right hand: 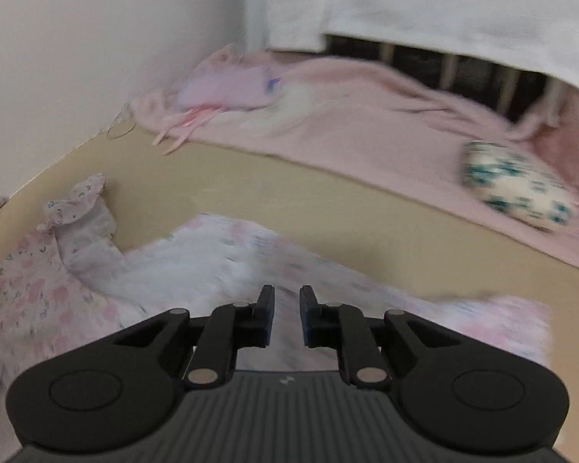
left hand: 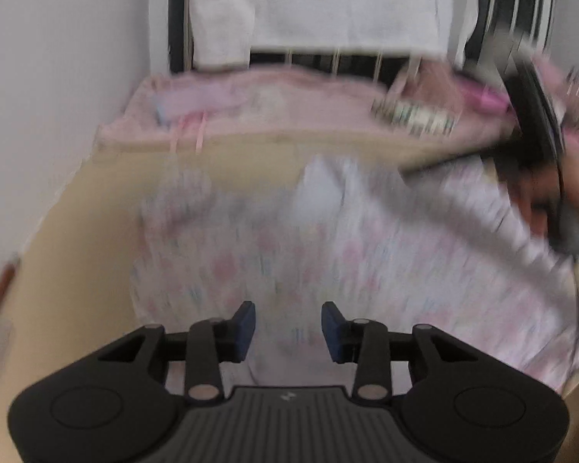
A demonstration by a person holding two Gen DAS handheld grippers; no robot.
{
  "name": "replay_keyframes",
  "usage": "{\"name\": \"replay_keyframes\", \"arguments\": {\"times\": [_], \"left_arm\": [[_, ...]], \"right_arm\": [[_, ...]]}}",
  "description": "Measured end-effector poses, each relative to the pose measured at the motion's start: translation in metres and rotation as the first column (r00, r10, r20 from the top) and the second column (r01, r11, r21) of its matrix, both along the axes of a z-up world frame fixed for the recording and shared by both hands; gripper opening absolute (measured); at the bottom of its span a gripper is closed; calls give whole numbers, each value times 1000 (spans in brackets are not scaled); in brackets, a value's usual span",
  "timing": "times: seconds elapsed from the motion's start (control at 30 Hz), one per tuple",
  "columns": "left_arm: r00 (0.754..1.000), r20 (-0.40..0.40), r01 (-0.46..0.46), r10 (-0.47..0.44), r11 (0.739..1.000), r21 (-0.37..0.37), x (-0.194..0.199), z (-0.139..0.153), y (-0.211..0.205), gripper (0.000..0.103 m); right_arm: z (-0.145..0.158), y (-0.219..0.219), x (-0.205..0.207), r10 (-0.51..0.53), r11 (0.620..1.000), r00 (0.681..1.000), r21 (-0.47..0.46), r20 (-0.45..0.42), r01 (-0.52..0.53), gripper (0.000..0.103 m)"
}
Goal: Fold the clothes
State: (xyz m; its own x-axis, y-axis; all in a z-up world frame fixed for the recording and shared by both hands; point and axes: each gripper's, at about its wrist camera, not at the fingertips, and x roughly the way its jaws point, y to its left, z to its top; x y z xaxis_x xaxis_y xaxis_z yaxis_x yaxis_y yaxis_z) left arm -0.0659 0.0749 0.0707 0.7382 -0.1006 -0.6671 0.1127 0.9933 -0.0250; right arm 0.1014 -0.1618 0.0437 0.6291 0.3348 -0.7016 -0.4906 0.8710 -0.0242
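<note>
place: home, prob. a bedroom or laundry corner
laundry: pink blanket (right hand: 366,131) & floral baby garment (left hand: 289,254) spread on tan bench (right hand: 289,193)
drying: white cloth (left hand: 328,4) hung over rail w/ bars
walls: plain white wall (right hand: 77,50), corner spot

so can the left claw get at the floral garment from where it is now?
Probably yes. The left claw hovers right over the floral garment with its jaws apart and nothing between them and the cloth. The right claw sits at the garment's far right edge, clear of that path.
</note>
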Motion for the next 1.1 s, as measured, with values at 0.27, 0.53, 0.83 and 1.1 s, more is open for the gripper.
{"name": "replay_keyframes", "arguments": {"times": [0.27,0.53,0.83,1.1], "left_arm": [[990,-135,47,-32,993,110,129,-19,-17,11],[999,-23,-44,48,988,147,139,-53,-3,14],[999,14,-34,32,995,93,107,-14,7,27],[1000,31,-7,4,993,115,76,33,-21,43]], "right_arm": [[-18,-40,1,-65,998,996,18,-66,67,13],[-34,-39,3,-39,999,999,27,-15,39,16],[0,-90,-53,-68,996,997,54,20,67,34],[24,-102,-158,3,992,999,122,54,-9,40]]}}
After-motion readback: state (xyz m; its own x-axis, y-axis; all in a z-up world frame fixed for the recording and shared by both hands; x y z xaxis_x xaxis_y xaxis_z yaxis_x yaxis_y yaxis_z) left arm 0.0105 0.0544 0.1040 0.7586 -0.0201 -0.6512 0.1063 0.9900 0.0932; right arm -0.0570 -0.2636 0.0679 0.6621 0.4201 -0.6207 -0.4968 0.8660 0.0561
